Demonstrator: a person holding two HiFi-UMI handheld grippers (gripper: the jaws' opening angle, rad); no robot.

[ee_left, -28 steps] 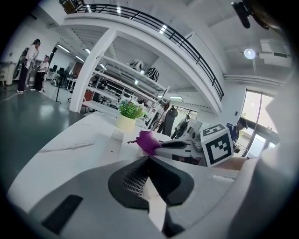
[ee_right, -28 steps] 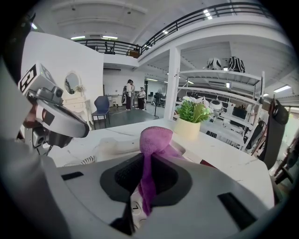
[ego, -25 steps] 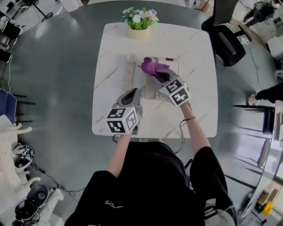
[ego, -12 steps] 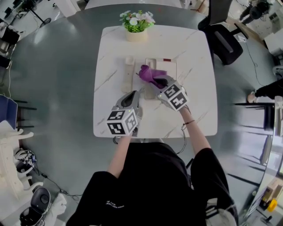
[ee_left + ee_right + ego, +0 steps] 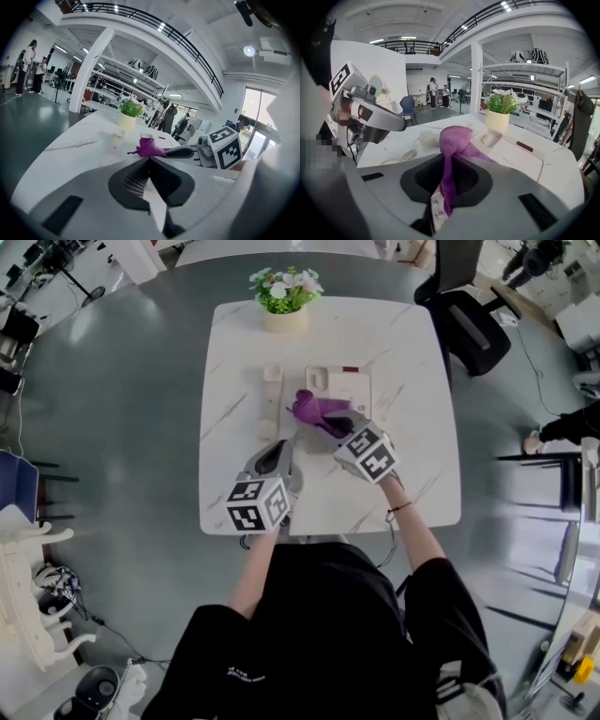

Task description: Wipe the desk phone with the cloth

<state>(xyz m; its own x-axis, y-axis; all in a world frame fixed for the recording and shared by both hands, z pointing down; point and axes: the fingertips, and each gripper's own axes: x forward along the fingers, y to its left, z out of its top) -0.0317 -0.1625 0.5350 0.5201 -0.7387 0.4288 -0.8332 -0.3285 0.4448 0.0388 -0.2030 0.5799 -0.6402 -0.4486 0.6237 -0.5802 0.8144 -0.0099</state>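
Looking down from the head view, we see the right gripper [image 5: 343, 424] reaching over the middle of the white marble tabletop [image 5: 422, 484], its fingers [image 5: 423, 180] pressed onto a purple cloth [image 5: 315, 409]. A strip of the cloth runs down between them, and the rest bunches up above their tips. The bunch sits over the near left corner of the desk phone [image 5: 349, 386]; we cannot tell whether it actually touches the casing.

The phone base lies flat a little beyond the tabletop's middle, toward the far edge. Its handset [image 5: 270, 399] is off the cradle, lying just to the left of the base with its length running from the far edge toward the near one. In the right gripper view a coiled cord [image 5: 397, 158] rests on the tabletop near it.

The left gripper [image 5: 279, 448] is nearer the near edge, left of the right one and apart from the phone. Its fingers [image 5: 133, 183] meet at the tips with nothing between them.

A flower pot [image 5: 284, 298] stands at the middle of the far edge.
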